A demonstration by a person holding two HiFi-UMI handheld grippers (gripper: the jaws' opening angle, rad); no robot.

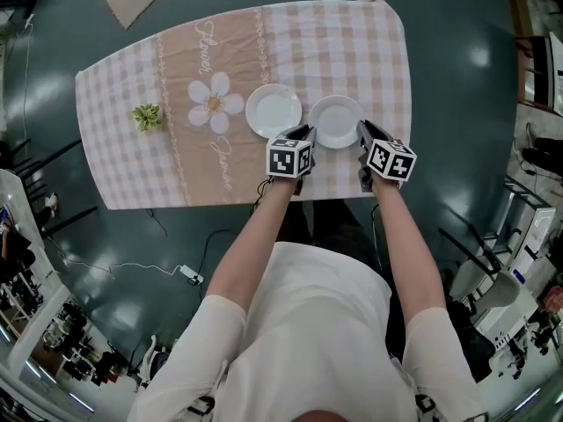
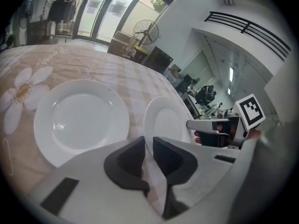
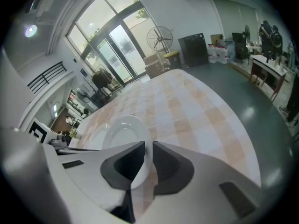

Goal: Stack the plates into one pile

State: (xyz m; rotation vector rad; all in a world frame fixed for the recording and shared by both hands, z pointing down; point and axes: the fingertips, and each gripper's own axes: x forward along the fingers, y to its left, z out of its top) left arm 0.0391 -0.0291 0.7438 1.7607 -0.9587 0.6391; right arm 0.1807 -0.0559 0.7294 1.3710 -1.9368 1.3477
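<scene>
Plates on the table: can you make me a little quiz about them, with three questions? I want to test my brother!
1. Pick one: whose rim stands between the jaws of the right gripper? A: the left plate. B: the right plate. C: neither.
2. Short answer: what is printed on the cloth just beside the left plate?
3. True or false: the two plates already sit in one pile.

Key
1. B
2. A white flower
3. False, they lie side by side on the cloth.
</scene>
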